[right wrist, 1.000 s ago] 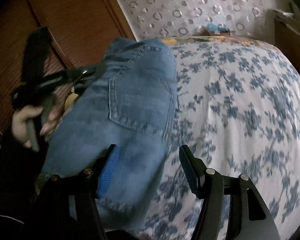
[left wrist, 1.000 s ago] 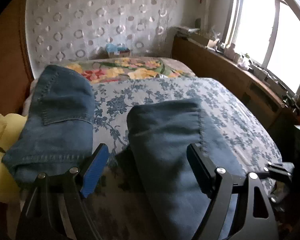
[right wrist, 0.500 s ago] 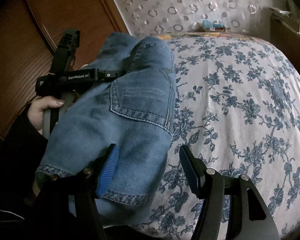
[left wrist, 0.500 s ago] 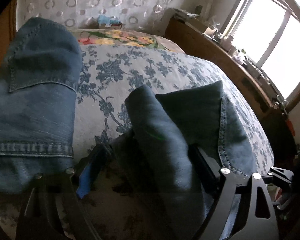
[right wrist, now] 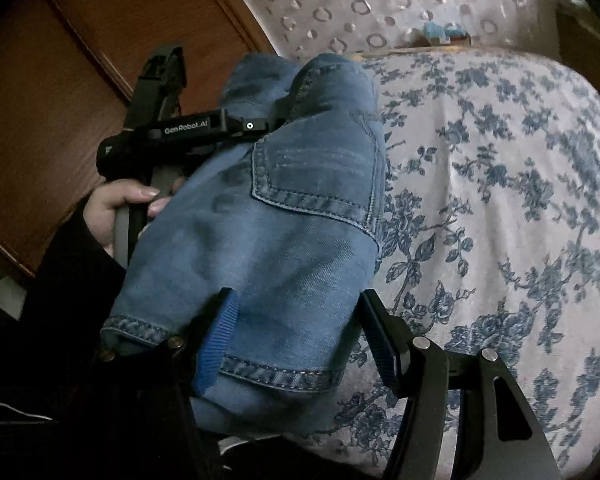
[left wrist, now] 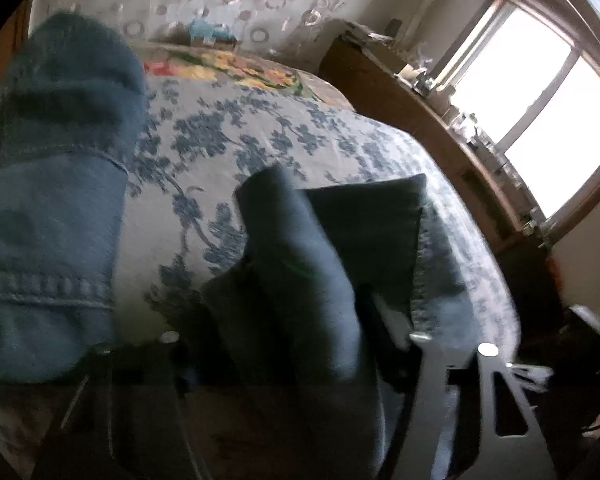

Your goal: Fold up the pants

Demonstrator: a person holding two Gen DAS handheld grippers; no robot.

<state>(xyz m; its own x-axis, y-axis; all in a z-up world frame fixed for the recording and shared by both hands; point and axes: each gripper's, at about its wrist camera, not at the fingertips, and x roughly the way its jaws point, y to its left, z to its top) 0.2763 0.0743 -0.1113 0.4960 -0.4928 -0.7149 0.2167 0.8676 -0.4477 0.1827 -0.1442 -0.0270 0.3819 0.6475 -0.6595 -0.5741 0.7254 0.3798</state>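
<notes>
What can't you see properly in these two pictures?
- Left wrist view: the left gripper is dark and blurred, and jeans cover the gap, so the jaws' grip is unclear.
- Right wrist view: the jeans' waistband edge drops behind the right gripper.
- Windowsill clutter: too small and blurred.

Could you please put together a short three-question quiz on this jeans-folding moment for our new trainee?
1. True or false: the jeans lie on a plain white bedspread.
2. What does the right gripper have between its fingers?
A. a pillow
B. denim near the waistband
C. nothing
3. Fill in: in the right wrist view, the left gripper is held by a bare ____.

Key: 1 false, it has a blue floral print; 2 B; 3 hand.
</notes>
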